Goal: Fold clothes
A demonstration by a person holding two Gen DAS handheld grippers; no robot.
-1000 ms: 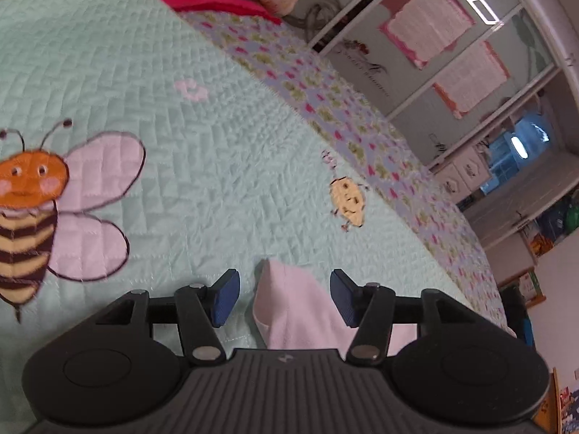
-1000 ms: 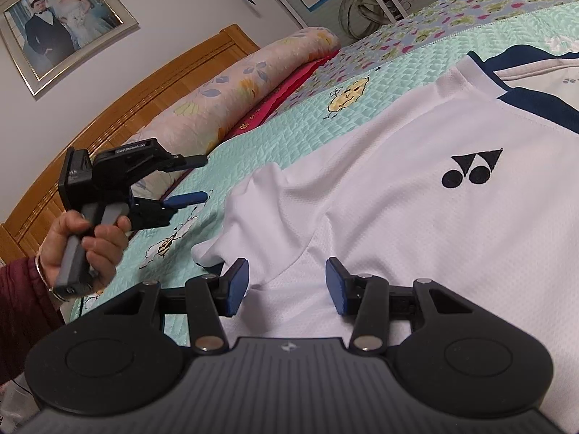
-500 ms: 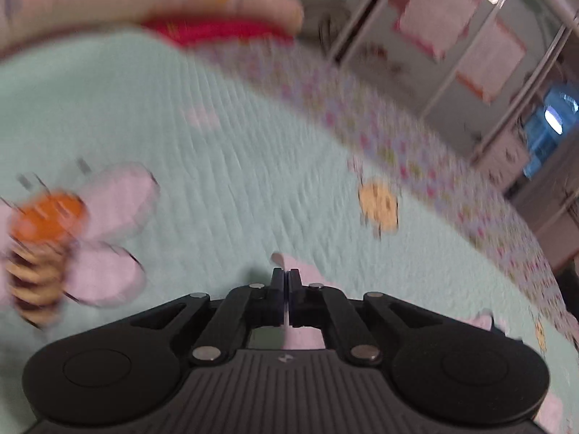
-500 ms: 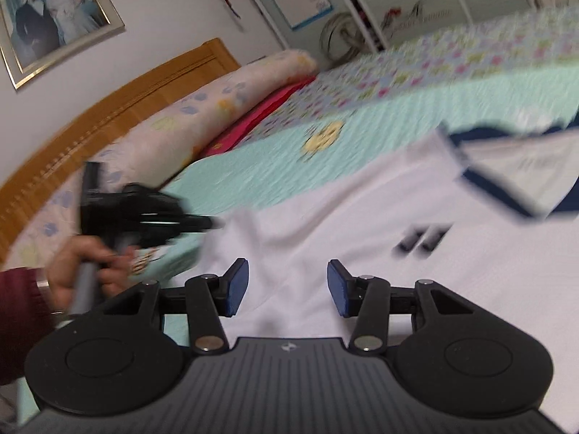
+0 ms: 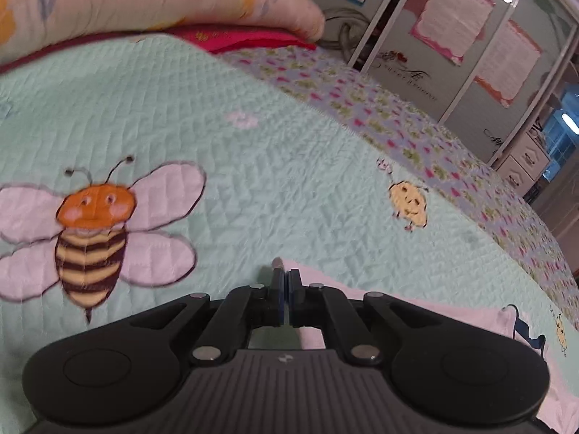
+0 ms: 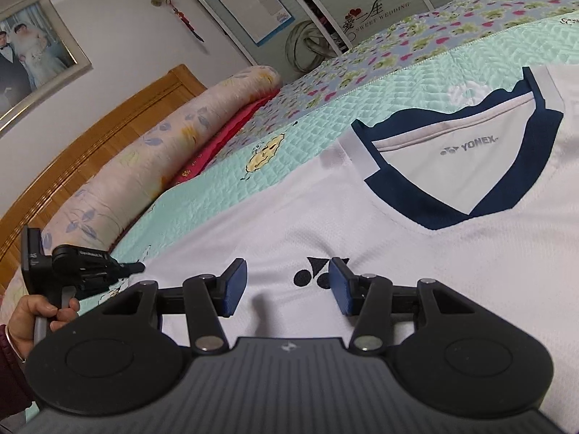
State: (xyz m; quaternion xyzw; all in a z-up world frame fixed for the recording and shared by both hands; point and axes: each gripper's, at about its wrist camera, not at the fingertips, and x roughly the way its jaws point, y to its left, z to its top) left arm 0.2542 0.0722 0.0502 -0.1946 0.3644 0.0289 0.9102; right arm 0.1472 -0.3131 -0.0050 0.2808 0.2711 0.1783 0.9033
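Observation:
A white shirt (image 6: pixel 325 224) with a navy V-neck collar (image 6: pixel 430 213) lies flat on the mint quilt (image 6: pixel 224 188). My right gripper (image 6: pixel 286 280) hovers open just over the chest, its blue pads either side of the black logo (image 6: pixel 315 273). My left gripper (image 5: pixel 284 282) is shut on the tip of the shirt's sleeve (image 5: pixel 391 300), and a small point of fabric pokes out above the pads. In the right wrist view the left gripper (image 6: pixel 139 267) sits at the shirt's far left edge, held by a hand (image 6: pixel 36 314).
The quilt (image 5: pixel 289 166) carries a large bee patch (image 5: pixel 90 231) and small yellow figures. A long floral pillow roll (image 6: pixel 152 166) and red cloth (image 6: pixel 224 133) lie by the wooden headboard (image 6: pixel 94 133). Wardrobe doors (image 5: pixel 452 47) stand beyond the bed.
My left gripper closed on the sleeve tip and holds it. My right gripper, still open, moved across the shirt from the sleeve area to the chest logo, nearer the collar.

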